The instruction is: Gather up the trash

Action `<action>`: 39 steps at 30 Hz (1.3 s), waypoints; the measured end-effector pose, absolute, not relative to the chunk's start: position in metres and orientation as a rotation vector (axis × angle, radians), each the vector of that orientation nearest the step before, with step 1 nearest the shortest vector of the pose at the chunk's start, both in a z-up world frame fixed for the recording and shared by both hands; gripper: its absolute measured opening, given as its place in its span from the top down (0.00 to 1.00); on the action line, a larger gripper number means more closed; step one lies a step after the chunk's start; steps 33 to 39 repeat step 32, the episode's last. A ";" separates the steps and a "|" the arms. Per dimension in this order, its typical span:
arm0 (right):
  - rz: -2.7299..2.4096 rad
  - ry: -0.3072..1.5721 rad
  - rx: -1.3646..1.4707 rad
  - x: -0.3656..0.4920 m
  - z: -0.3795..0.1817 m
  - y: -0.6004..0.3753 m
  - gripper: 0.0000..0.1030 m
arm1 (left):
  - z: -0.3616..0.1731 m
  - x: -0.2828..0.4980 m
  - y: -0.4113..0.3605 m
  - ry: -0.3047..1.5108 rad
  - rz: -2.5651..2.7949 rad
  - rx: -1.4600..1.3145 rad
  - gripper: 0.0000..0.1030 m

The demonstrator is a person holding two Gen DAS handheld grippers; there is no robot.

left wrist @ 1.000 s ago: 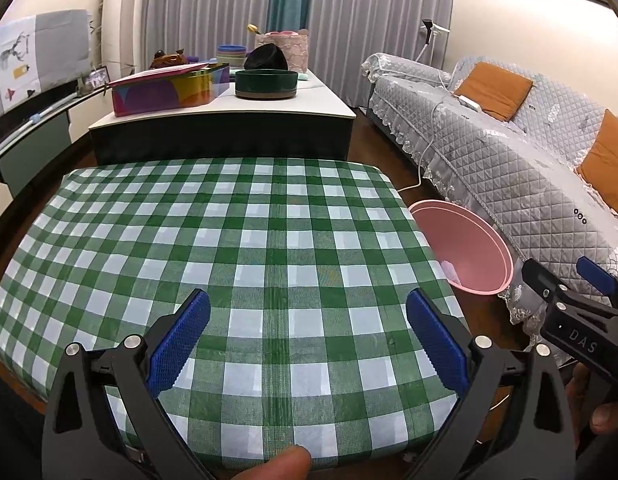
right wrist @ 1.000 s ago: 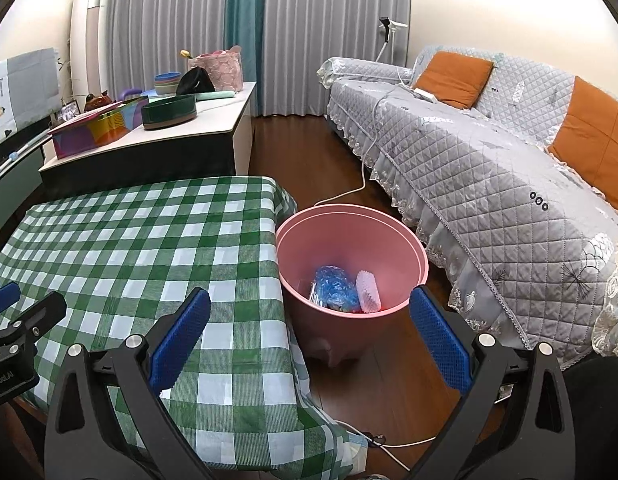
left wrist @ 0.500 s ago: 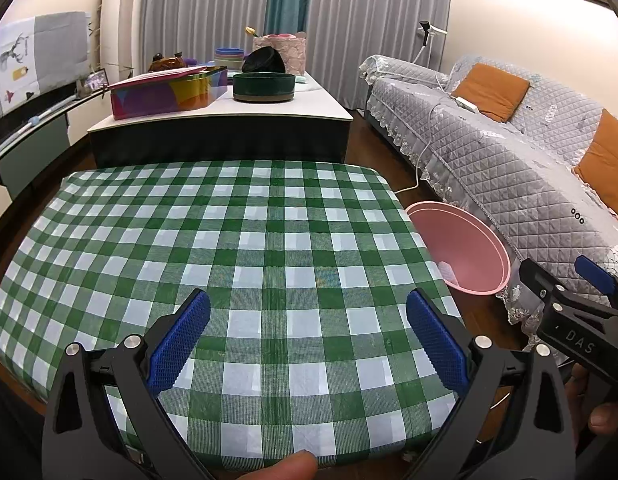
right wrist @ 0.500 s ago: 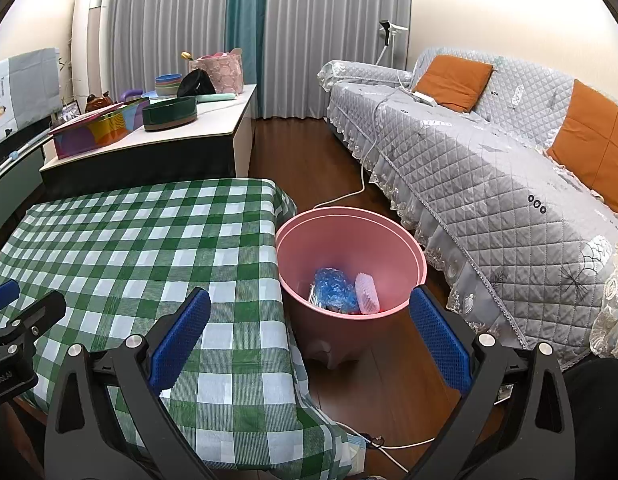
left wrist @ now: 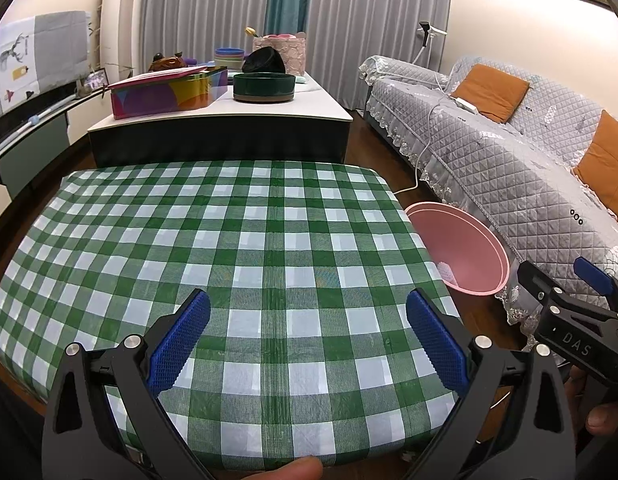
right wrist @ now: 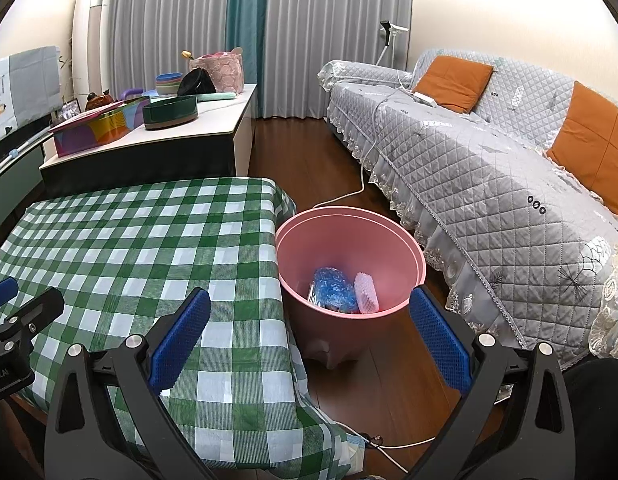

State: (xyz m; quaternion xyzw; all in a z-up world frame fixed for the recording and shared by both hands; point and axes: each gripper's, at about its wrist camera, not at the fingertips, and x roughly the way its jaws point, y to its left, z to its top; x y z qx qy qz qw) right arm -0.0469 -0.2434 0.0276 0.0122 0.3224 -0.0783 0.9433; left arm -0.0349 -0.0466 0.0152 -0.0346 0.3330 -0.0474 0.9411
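Note:
A pink bin (right wrist: 351, 258) stands on the wooden floor just right of the table with the green checked cloth (right wrist: 121, 252). Inside it lie a crumpled blue wrapper (right wrist: 335, 286) and a pale pink foam piece (right wrist: 367, 292). My right gripper (right wrist: 309, 330) hangs open in front of the bin, nothing between its blue pads. My left gripper (left wrist: 307, 334) is open above the near part of the checked cloth (left wrist: 229, 248), also holding nothing. The bin's rim (left wrist: 459, 248) shows at the right in the left wrist view, where the right gripper's body (left wrist: 569, 320) also appears.
A grey quilted sofa (right wrist: 489, 168) with orange cushions runs along the right. A low white-topped cabinet (left wrist: 229, 116) behind the table carries a colourful box (left wrist: 165, 94), a dark green bowl (left wrist: 264, 87) and other items. A white cable (right wrist: 349, 196) trails over the floor.
Both grippers have drawn back a little from the table and bin; the view has shifted slightly. The jaws stay open and empty.

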 end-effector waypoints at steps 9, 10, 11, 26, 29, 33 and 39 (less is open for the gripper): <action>-0.158 0.659 0.026 -0.048 0.029 -0.245 0.05 | 0.015 -0.035 -0.047 0.681 -0.099 -0.067 0.08; -0.157 0.660 0.026 -0.049 0.029 -0.246 0.05 | 0.015 -0.035 -0.047 0.681 -0.100 -0.066 0.08; -0.157 0.659 0.026 -0.049 0.030 -0.246 0.05 | 0.015 -0.036 -0.048 0.683 -0.099 -0.066 0.08; -0.158 0.663 0.028 -0.049 0.030 -0.245 0.05 | 0.013 -0.036 -0.048 0.691 -0.094 -0.054 0.08; -0.158 0.664 0.028 -0.049 0.030 -0.245 0.05 | 0.013 -0.037 -0.048 0.700 -0.086 -0.057 0.08; -0.158 0.663 0.028 -0.049 0.030 -0.245 0.05 | 0.012 -0.035 -0.047 0.705 -0.088 -0.058 0.08; -0.158 0.663 0.028 -0.049 0.030 -0.245 0.05 | 0.012 -0.035 -0.047 0.705 -0.088 -0.058 0.08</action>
